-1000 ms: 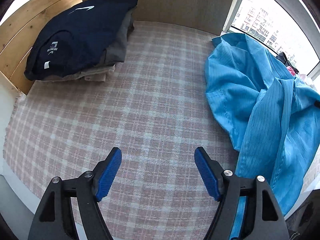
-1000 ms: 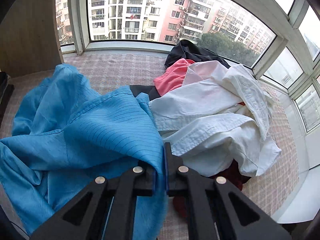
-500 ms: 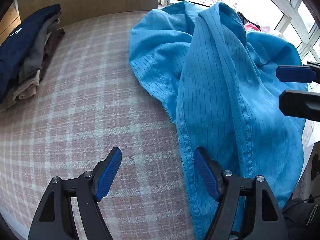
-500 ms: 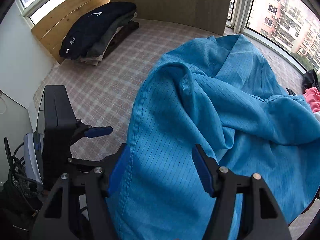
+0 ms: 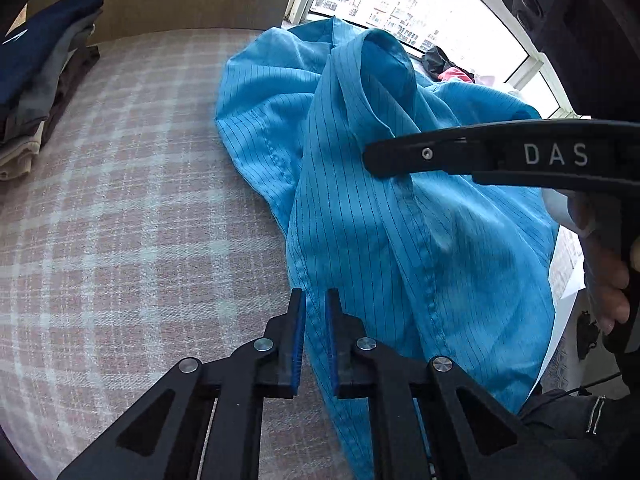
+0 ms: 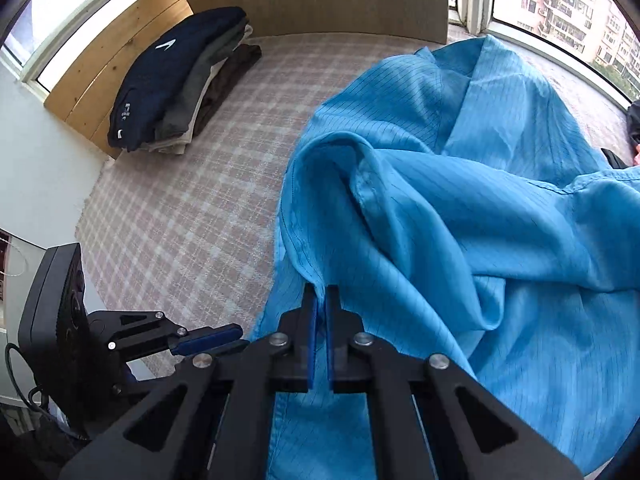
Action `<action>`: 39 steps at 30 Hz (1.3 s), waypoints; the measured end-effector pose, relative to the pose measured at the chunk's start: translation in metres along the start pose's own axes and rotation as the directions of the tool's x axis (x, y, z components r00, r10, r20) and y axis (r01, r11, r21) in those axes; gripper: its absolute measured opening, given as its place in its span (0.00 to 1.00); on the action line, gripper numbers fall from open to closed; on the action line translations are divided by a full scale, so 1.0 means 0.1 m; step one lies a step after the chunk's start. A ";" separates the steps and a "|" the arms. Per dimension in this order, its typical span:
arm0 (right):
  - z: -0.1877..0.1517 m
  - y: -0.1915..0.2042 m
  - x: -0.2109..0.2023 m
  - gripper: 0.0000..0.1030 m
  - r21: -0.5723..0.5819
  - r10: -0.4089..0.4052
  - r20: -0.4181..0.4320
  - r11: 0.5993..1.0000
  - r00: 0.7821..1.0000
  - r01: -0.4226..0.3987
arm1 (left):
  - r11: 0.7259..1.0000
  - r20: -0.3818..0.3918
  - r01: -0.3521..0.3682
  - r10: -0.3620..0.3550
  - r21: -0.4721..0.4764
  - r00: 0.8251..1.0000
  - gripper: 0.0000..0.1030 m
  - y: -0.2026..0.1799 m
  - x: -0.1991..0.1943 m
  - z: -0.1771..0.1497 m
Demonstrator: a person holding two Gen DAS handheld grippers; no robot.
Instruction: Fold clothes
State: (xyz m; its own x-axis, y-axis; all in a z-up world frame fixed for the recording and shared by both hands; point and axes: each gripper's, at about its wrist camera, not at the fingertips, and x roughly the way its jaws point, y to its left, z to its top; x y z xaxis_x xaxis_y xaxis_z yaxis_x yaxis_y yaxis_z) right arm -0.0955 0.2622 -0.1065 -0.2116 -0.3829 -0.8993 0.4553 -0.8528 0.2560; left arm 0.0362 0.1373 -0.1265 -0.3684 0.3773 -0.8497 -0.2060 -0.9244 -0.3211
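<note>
a pink-and-white plaid cloth [image 5: 120, 216] covers the work surface, set in a bay of windows with apartment blocks outside. the blue garment [image 5: 400, 220] lies in a heap on the right side of that cloth, part of it lifted toward the cameras.

the left gripper [image 5: 315, 312] has its blue pads drawn nearly together on a seamed edge of the fabric. the right gripper [image 6: 321, 312] is likewise pinched on a gathered ridge of the same garment, with cloth bunched between its pads.

the fabric looks thin, light and limp, with fine dark pinstripes. it drapes in soft folds and will likely sag and slide wherever it is not held. the stitched seams and hem are the firmer places to hold, since they should give the pads more to bite on than a single smooth layer.

the right wrist view shows the whole stack of folded clothes [image 6: 180, 80] at the far left, a navy top uppermost, and the left gripper from the side. the left wrist view cuts most of that stack off, but alone shows dark and pink clothing [image 5: 448, 68] beyond the garment by the window, and the person's right hand [image 5: 608, 272] on its handle.
</note>
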 end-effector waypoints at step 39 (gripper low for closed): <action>-0.82 -1.43 -1.23 0.04 0.117 -0.234 -0.016 0.965 0.972 0.234 | 0.989 0.199 0.143 -0.149 0.044 0.969 0.03 0.16 -1.00 0.59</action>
State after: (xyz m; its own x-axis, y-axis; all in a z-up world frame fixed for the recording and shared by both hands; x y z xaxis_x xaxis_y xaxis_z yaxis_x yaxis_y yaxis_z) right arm -0.0637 0.4600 -0.0614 -0.2982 -0.1669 -0.9398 0.2885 -0.9543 0.0780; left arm 0.0162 0.0880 -0.0215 -0.5068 0.5140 -0.6921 -0.2962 -0.8578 -0.4201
